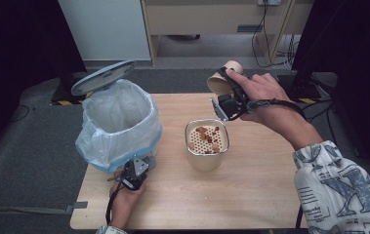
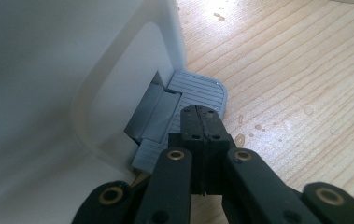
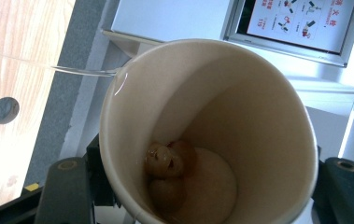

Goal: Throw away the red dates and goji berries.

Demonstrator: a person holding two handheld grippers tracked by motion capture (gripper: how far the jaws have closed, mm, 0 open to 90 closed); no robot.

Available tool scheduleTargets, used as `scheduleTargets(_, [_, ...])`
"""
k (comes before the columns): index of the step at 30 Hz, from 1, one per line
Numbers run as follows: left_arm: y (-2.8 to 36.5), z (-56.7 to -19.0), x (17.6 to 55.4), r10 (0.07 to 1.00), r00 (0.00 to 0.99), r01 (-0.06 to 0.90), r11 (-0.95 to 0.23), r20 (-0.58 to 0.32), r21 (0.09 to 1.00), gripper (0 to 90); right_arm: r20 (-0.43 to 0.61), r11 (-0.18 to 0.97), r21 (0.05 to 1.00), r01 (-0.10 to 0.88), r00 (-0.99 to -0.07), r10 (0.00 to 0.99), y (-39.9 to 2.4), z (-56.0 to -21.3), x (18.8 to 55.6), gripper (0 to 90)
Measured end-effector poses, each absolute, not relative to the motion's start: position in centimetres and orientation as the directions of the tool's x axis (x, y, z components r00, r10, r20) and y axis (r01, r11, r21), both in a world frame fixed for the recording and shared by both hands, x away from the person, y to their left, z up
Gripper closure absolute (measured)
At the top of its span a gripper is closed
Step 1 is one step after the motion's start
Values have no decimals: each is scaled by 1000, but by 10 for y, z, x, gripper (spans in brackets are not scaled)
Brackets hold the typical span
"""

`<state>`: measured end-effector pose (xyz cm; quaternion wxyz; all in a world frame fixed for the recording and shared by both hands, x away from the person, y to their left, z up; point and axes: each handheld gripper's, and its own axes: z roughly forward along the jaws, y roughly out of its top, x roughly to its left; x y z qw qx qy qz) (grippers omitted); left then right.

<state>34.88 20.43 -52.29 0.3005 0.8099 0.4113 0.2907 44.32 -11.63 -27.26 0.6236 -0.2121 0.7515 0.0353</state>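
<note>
A tan paper cup (image 1: pixel 221 80) hangs tilted above the far side of the table, with my right gripper (image 1: pixel 229 74) shut on it. In the right gripper view the cup (image 3: pixel 258 116) holds a few brown food pieces (image 3: pixel 167 163) stuck at its bottom, and a thin thread of liquid (image 3: pixel 81 71) runs from its rim. Below it stands a beige container with a perforated strainer (image 1: pixel 207 141) that carries brown bits. My left gripper (image 2: pixel 198 112) is shut, its tip resting on the grey pedal (image 2: pixel 202 88) of the white bin (image 1: pixel 119 122).
The bin is lined with a clear plastic bag and its round lid (image 1: pixel 103 77) stands raised. Water drops (image 2: pixel 258 127) dot the wooden table (image 1: pixel 251 190) near the pedal. Grey floor surrounds the table; cabinets and cables lie beyond its far edge.
</note>
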Motion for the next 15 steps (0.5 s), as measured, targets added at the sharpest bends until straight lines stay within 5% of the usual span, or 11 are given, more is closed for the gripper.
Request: scheduleTargets(15, [204,-523,349,841,492,492,-480,222,726,894,-946,905,-237,-354,-126,-297,-114,-276,442,341])
